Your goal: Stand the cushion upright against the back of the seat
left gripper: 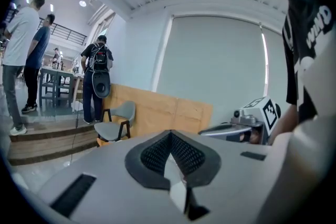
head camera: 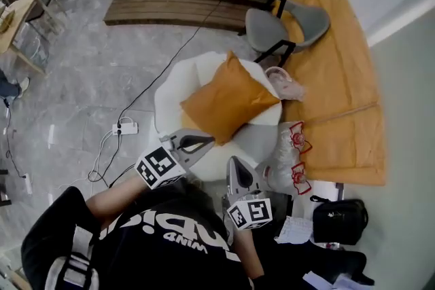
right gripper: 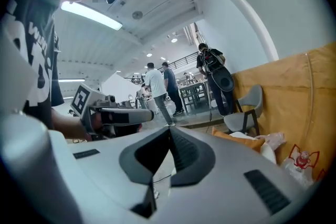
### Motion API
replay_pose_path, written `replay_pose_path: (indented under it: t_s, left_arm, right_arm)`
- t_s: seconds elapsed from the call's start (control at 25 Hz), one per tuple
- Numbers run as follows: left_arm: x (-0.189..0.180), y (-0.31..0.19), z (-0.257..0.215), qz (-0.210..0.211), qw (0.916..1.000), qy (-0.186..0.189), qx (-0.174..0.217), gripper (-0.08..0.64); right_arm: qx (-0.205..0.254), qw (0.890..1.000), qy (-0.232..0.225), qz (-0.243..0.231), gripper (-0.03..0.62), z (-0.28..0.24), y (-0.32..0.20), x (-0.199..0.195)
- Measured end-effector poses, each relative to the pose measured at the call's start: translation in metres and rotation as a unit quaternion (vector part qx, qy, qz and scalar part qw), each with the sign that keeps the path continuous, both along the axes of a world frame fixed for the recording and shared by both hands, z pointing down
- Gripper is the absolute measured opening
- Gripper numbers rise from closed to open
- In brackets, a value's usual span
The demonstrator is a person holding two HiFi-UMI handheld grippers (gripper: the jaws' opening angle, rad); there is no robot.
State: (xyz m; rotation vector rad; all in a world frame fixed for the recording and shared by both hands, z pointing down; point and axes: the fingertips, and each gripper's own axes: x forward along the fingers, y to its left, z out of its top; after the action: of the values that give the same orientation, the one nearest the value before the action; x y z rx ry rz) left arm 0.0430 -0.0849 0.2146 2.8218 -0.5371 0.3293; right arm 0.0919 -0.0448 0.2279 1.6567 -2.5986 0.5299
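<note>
Left gripper [head camera: 206,140] jaws pressed together, nothing between them; its mesh-textured dark pads meet in a point. Right gripper [head camera: 233,164] also closed and empty, smooth grey shell with dark pad liner. Both are held close to the person's torso, side by side.

Just ahead of both sets of fingertips, not touching them: orange cushion [head camera: 228,102], square, soft woven-looking fabric, resting on one corner so it reads as a diamond, propped on the white rounded seat [head camera: 171,87]. It looks leaned against the seat's back, so the task seems done or nearly so. How upright it really stands I can't tell from overhead; maybe a squaring-up is left.

Right of the right fingers: crinkly clear plastic bags [head camera: 289,158] with red print. Further ahead: grey moulded chair [head camera: 289,25] with black legs, ochre padded panel [head camera: 343,78], wooden steps [head camera: 177,9]
</note>
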Motion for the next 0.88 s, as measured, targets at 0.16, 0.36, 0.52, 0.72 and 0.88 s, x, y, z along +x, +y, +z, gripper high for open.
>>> replay_pose_path:
  t_s: [0.16,0.36,0.52,0.72,0.88]
  left_arm:
    - [-0.002,0.021,-0.028,-0.013,0.9995,0.026,0.015,0.008]
    - [-0.001,0.036,-0.035,-0.018,0.9989,0.042,0.006,0.008]
    - [-0.003,0.040,-0.038,-0.020,0.9988,0.041,0.015,0.008]
    - [-0.002,0.041,-0.041,-0.022,0.9987,0.040,0.022,0.008]
    - [-0.003,0.042,-0.044,-0.025,0.9987,0.038,0.024,0.008]
  right_arm:
    - [0.028,1.000,-0.007,-0.004,0.021,-0.025,0.014,-0.009]
    - [0.031,0.999,-0.026,-0.005,0.021,-0.031,0.019,-0.008]
    - [0.043,0.999,-0.018,-0.004,0.020,-0.036,0.019,-0.011]
    - [0.036,0.999,-0.030,-0.006,0.020,-0.033,0.016,-0.012]
    - [0.034,0.999,-0.032,-0.013,0.020,-0.032,0.015,-0.014]
